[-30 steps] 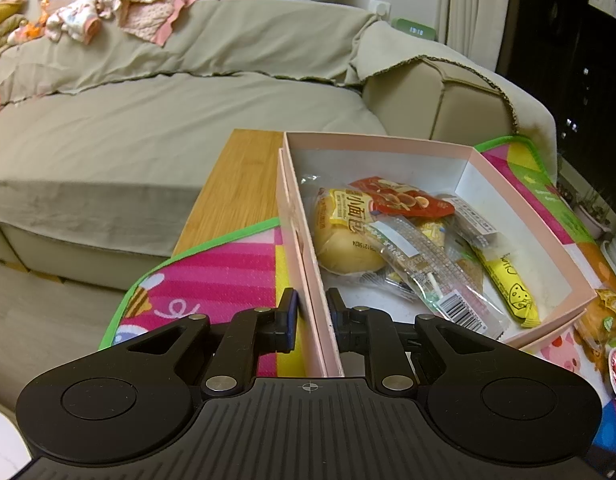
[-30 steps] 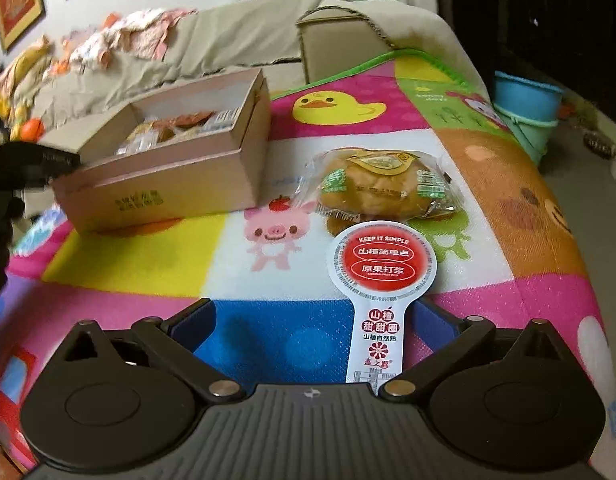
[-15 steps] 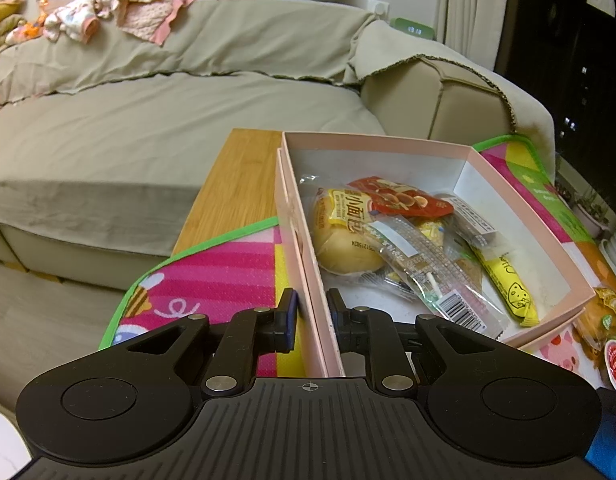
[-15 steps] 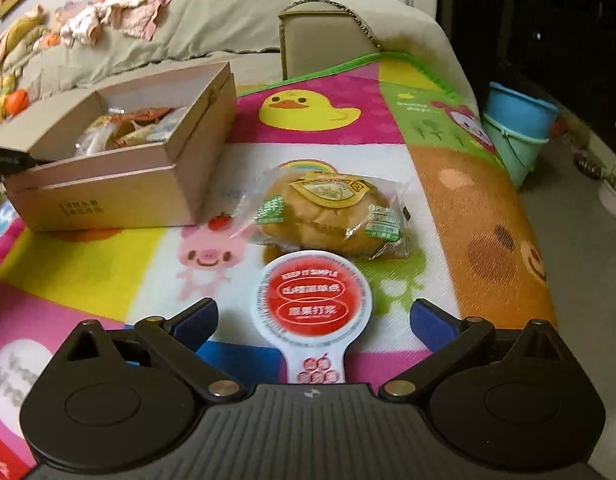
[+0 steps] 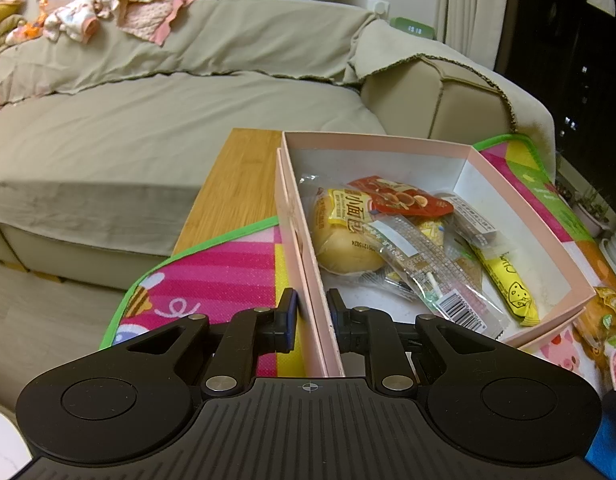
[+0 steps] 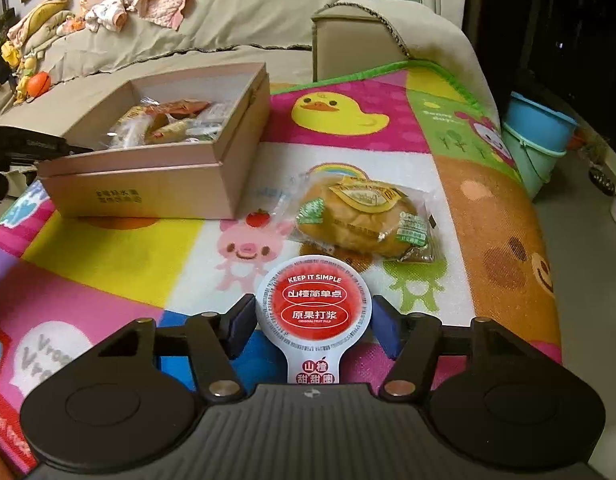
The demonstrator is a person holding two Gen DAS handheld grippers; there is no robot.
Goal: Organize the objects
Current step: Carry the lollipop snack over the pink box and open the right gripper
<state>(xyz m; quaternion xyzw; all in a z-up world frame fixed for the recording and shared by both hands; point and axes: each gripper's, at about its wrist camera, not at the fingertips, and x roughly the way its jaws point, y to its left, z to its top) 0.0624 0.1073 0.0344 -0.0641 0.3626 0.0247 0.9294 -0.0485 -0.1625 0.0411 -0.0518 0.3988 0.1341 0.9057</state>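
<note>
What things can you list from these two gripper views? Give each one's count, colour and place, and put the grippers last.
Box: one, pink, on the mat, holding snack packets.
Wrapped bun: one, golden, on the mat right of the box.
Round-headed snack pack: one, red and white, between the right gripper's fingers.
Play mat: one, multicoloured, over the wooden table.
Sofa: one, beige, behind the table.
Buckets: two stacked, blue and green, on the floor at right.
Left gripper: black, shut on the box wall.
Right gripper: black, jaws closing around the snack pack.
</note>
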